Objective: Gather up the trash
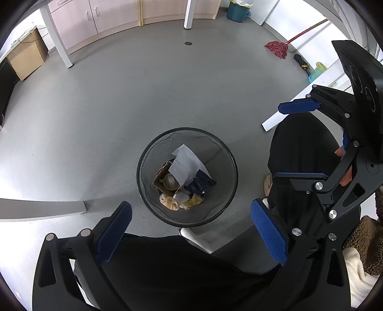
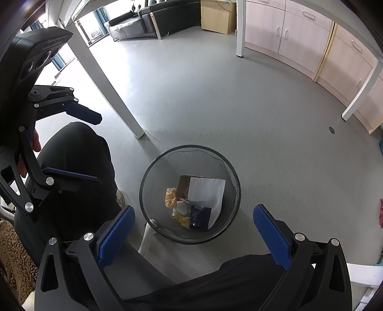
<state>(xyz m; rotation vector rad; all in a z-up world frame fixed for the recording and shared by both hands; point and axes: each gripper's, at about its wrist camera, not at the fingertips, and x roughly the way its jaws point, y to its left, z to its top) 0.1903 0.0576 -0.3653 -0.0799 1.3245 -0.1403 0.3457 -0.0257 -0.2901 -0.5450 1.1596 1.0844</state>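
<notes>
Left wrist view looks straight down on the bin [image 1: 187,177], a round black wire-mesh basket standing on the grey floor [image 1: 107,107] between my knees. Both grippers are empty, fingers spread wide: left gripper [image 1: 191,232] hangs just above the near rim, right gripper [image 1: 301,141] shows at the right edge of this view, well off to the side over my leg.

Trash already sits at the bottom of the bin: white paper sheet [image 1: 185,165], crumpled and stiff, leaning on the wall; brown cardboard tray [image 1: 160,178] with a paper cup [image 1: 170,181] lying in it; dark blue foil bag [image 1: 201,183], glossy; yellow snack wrappers [image 1: 178,202], thin crinkly film.

My read: drop is done or nothing is loaded yet, so next is finding more litter. I see none on the open floor from either camera. Red mop [image 1: 277,49] and teal bucket [image 1: 237,12] by the far wall aren't trash.

For the next pickup: keep fingers wide on approach, pinch film wrappers at a bunched fold since flat film will slip, release centred over the bin, clear of the mesh rim.
</notes>
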